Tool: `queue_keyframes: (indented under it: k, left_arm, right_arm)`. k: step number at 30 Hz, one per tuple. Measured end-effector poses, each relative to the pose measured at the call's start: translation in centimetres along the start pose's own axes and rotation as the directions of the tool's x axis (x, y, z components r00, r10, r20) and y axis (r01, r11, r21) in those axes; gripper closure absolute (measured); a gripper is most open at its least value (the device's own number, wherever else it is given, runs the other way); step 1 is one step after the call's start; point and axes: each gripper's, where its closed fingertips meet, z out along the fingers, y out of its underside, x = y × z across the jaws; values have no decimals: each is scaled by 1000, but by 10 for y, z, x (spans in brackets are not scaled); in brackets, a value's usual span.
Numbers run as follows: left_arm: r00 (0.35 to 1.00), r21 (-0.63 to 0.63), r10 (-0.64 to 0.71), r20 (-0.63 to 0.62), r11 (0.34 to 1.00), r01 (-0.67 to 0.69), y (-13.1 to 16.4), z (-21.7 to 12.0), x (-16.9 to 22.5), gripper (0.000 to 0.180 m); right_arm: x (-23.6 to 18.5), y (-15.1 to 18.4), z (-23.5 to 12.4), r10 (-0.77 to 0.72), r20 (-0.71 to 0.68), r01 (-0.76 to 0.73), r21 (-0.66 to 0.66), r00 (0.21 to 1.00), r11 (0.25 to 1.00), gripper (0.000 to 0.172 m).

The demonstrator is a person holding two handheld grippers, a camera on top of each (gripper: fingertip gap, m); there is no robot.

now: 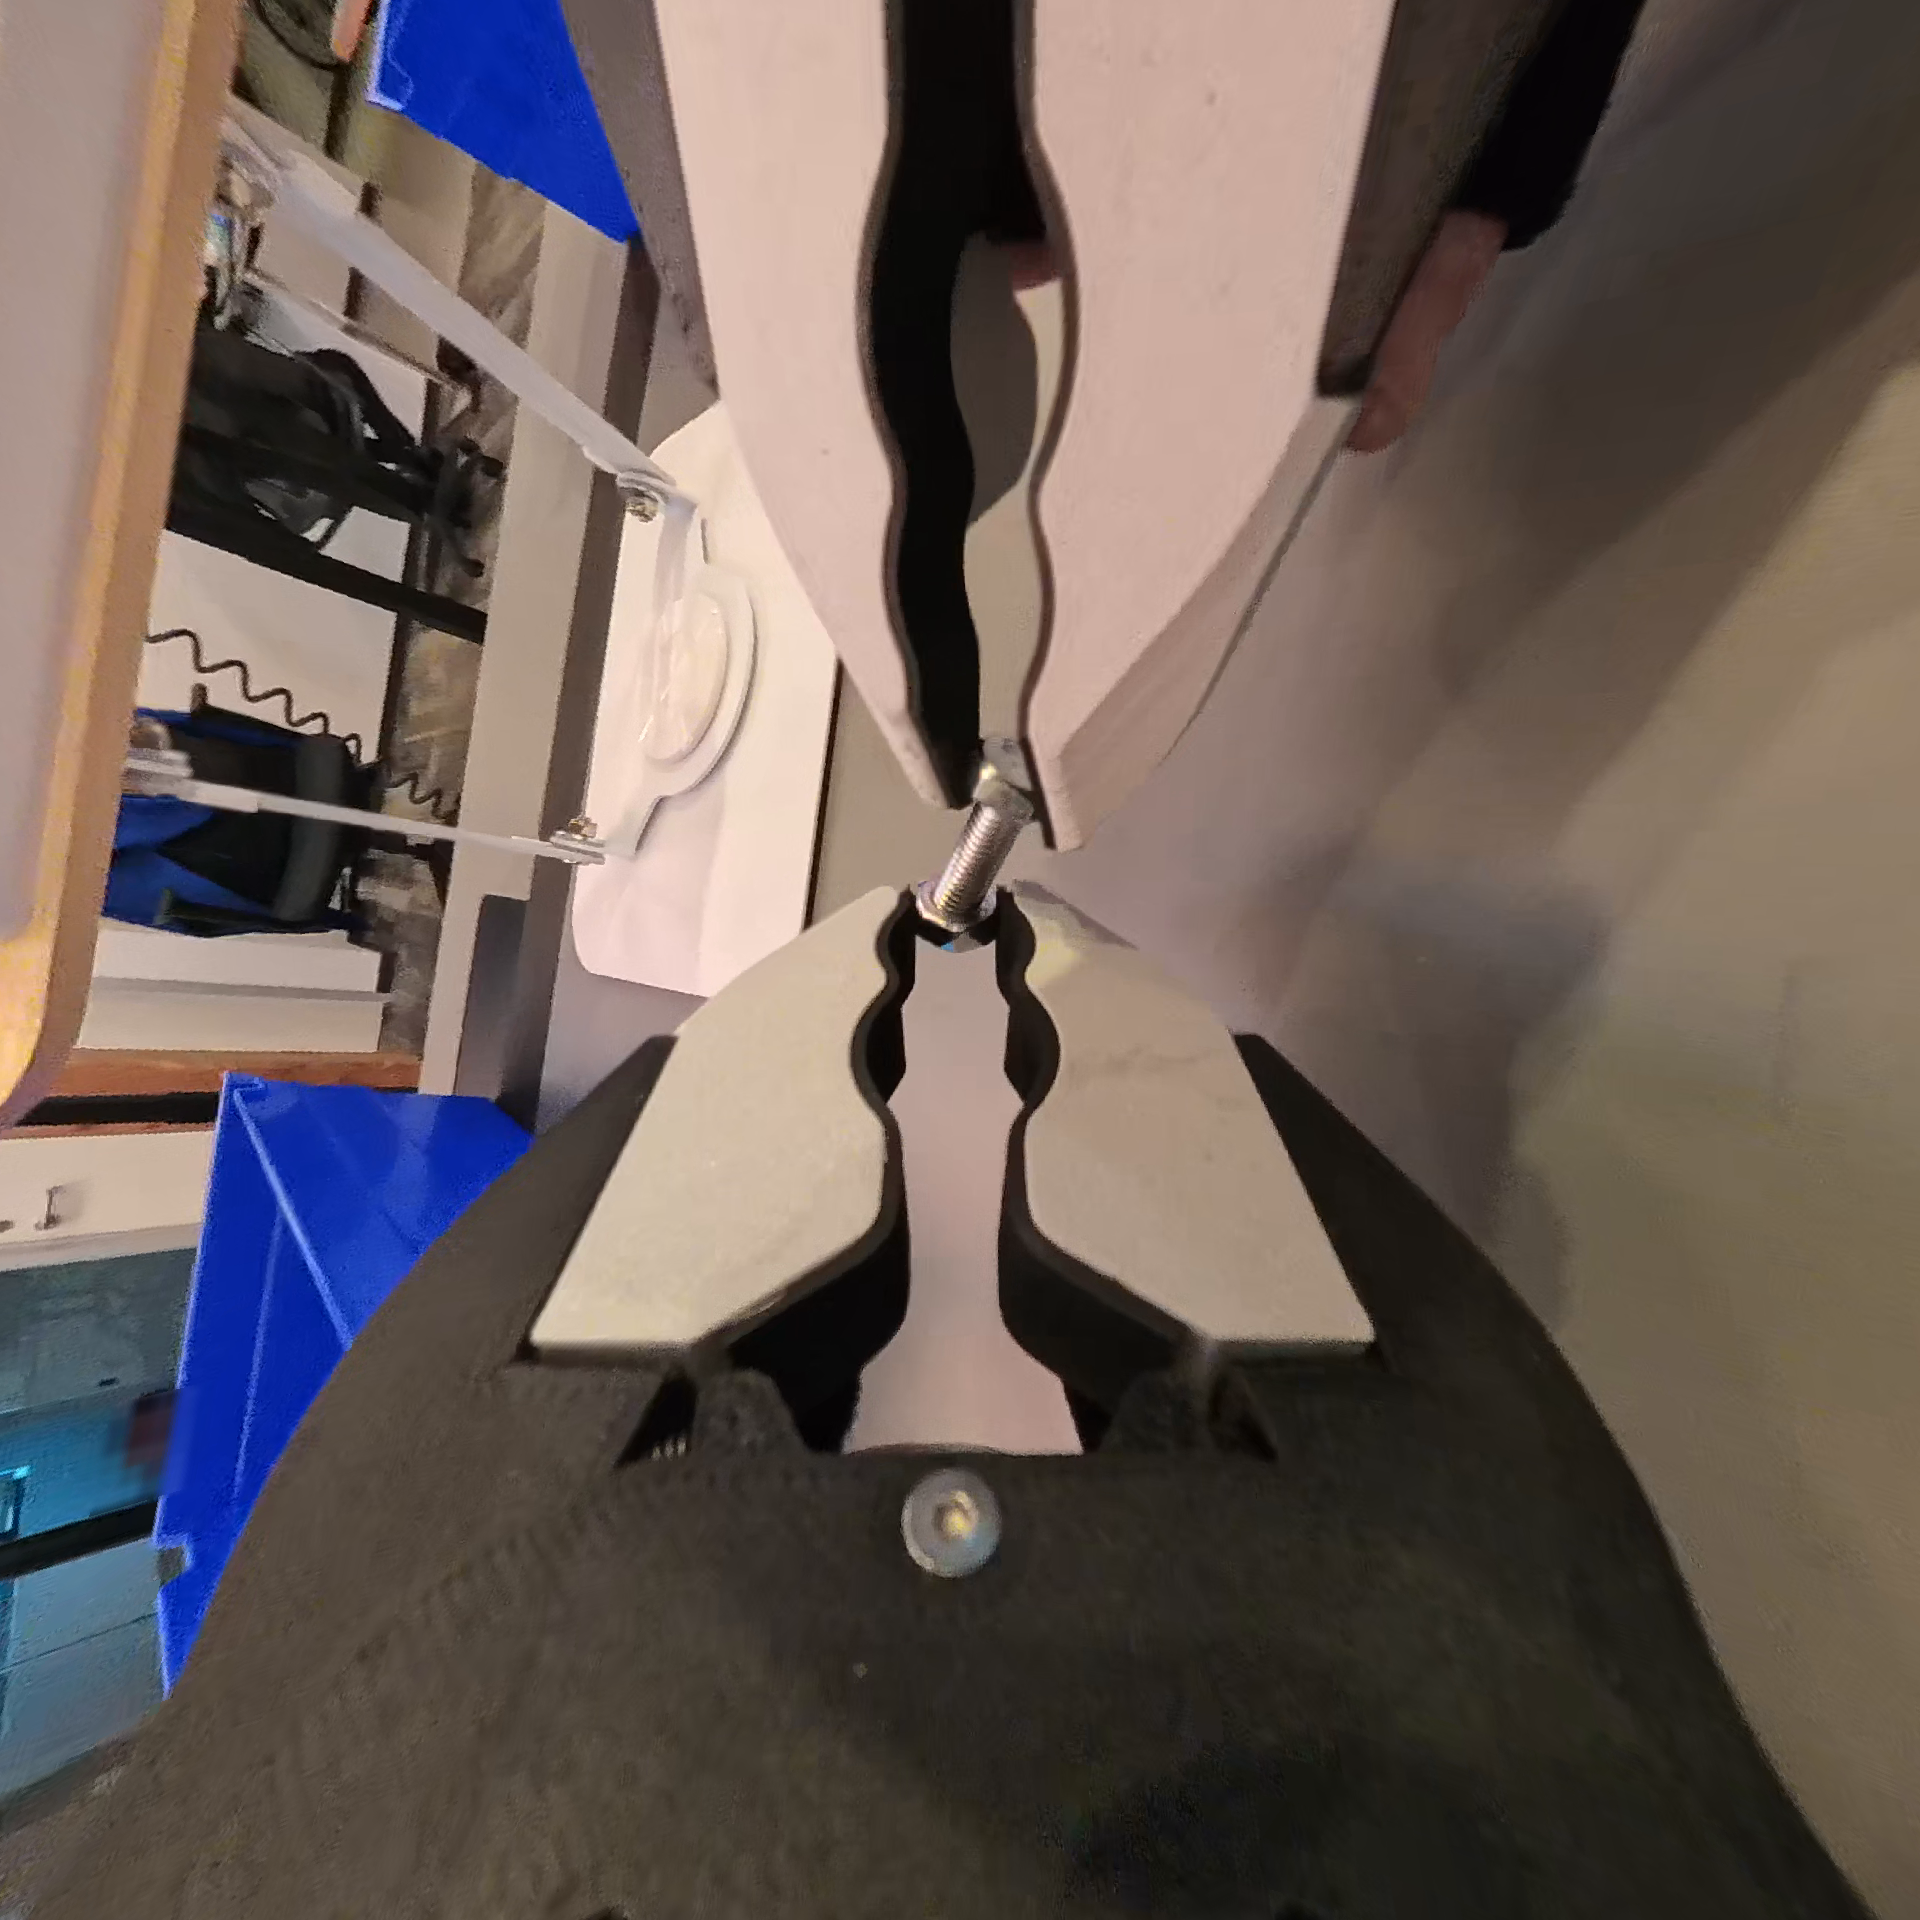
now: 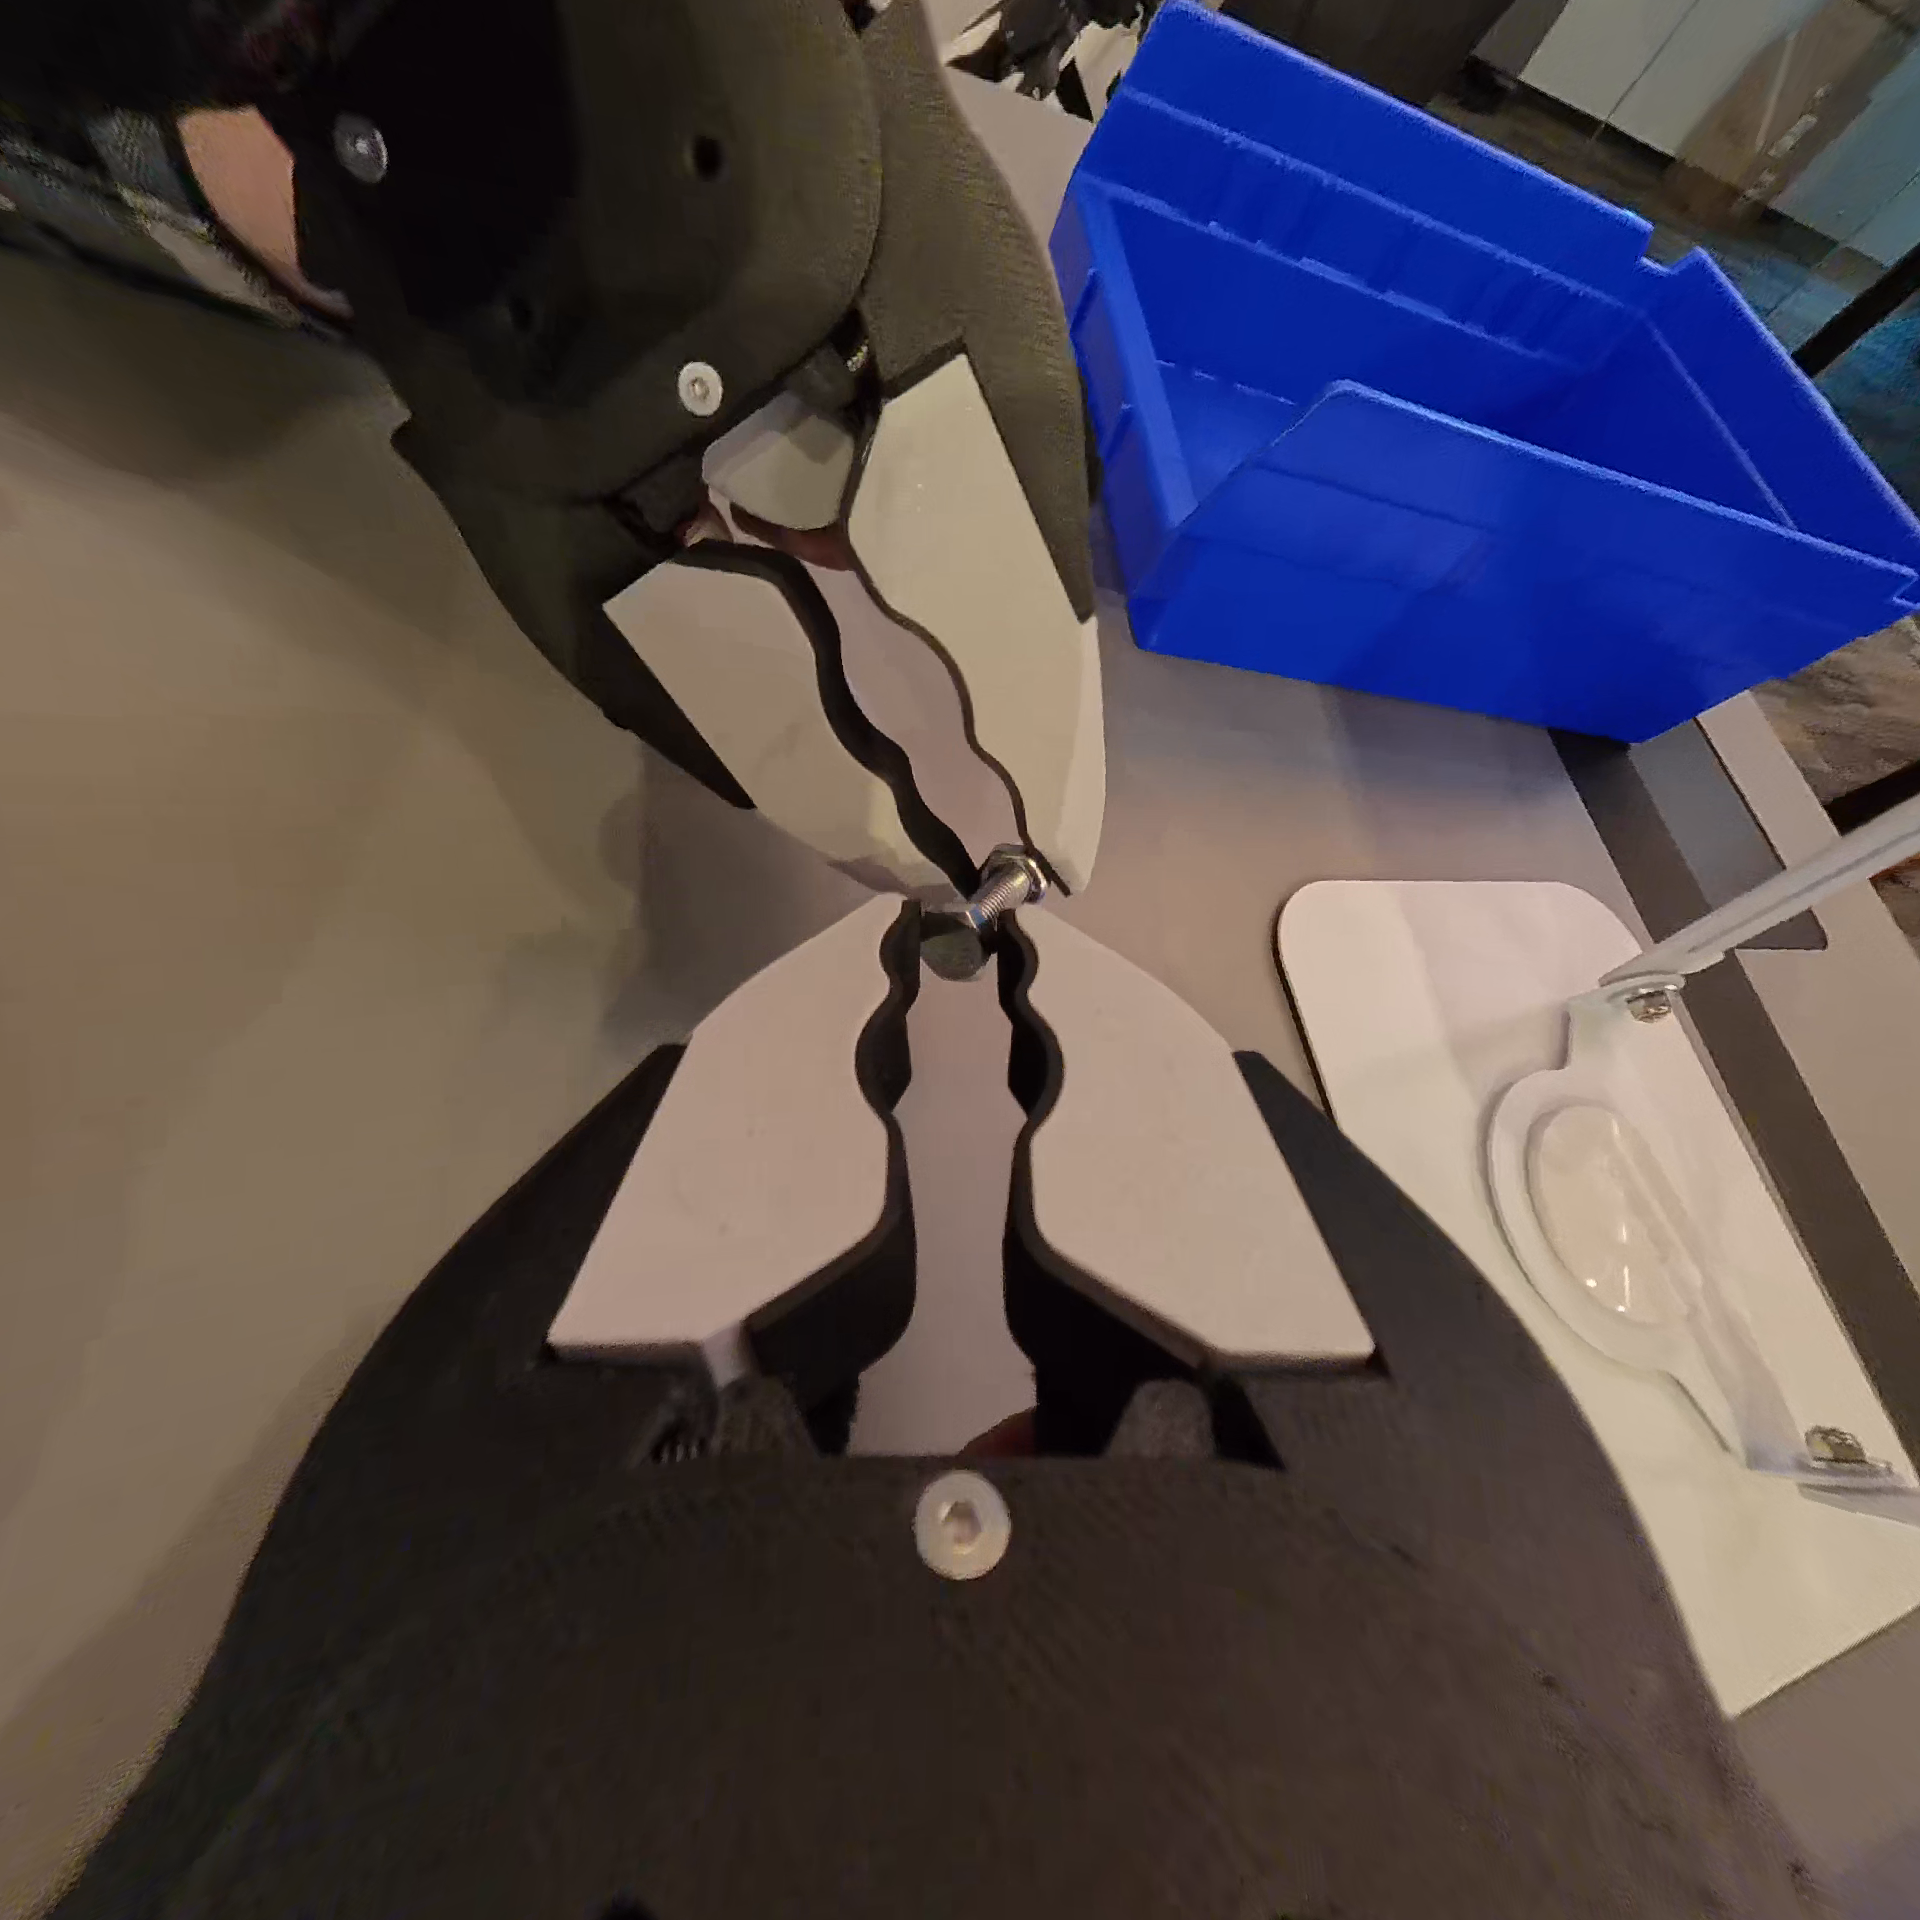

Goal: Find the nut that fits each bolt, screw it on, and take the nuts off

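Observation:
A silver bolt [image 1: 966,852] spans the air between my two grippers, above the grey table [image 2: 208,831]. In the left wrist view, my left gripper [image 1: 954,920] is shut on a hex nut [image 1: 951,932] threaded on the bolt's end. The right gripper [image 1: 997,779] comes in from above and grips the bolt's head. In the right wrist view, my right gripper [image 2: 954,940] is shut on the bolt's hex head [image 2: 951,951]. The left gripper [image 2: 1013,868] opposite holds the nut [image 2: 1023,868] on the thread [image 2: 1000,900].
A blue plastic bin [image 2: 1455,520] stands at the back right of the table; it also shows in the left wrist view [image 1: 343,1195]. A white board [image 2: 1434,1039] with a clear lens holder [image 2: 1600,1216] lies to the right, near the table's edge. Only a small space, under 4 cm, lies between the two pairs of fingers.

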Motion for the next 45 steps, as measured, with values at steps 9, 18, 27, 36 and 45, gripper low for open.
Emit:
queue_keyframes:
  k: [9,18,27,36,45]
  left_arm:
    - [996,-52,87,18,995,-86,2,-2,1,167]
    - [989,-67,87,123,995,-79,2,-4,-13,167]
    - [966,-75,144,215,989,-130,0,-7,-22,167]
    - [927,-82,225,301,974,-210,-3,-11,-29,166]
    - [877,-77,315,363,948,-309,-5,-16,-33,167]
  right_arm:
    - [-3,1,2,-55,-11,54,-31,998,998,157]
    - [7,-2,1,147,8,-147,62,989,987,157]
    - [12,-7,0,306,62,-311,137,950,940,157]
    - [14,-13,-2,475,188,-507,206,860,837,157]
    - [15,-19,-5,567,314,-640,223,761,735,158]
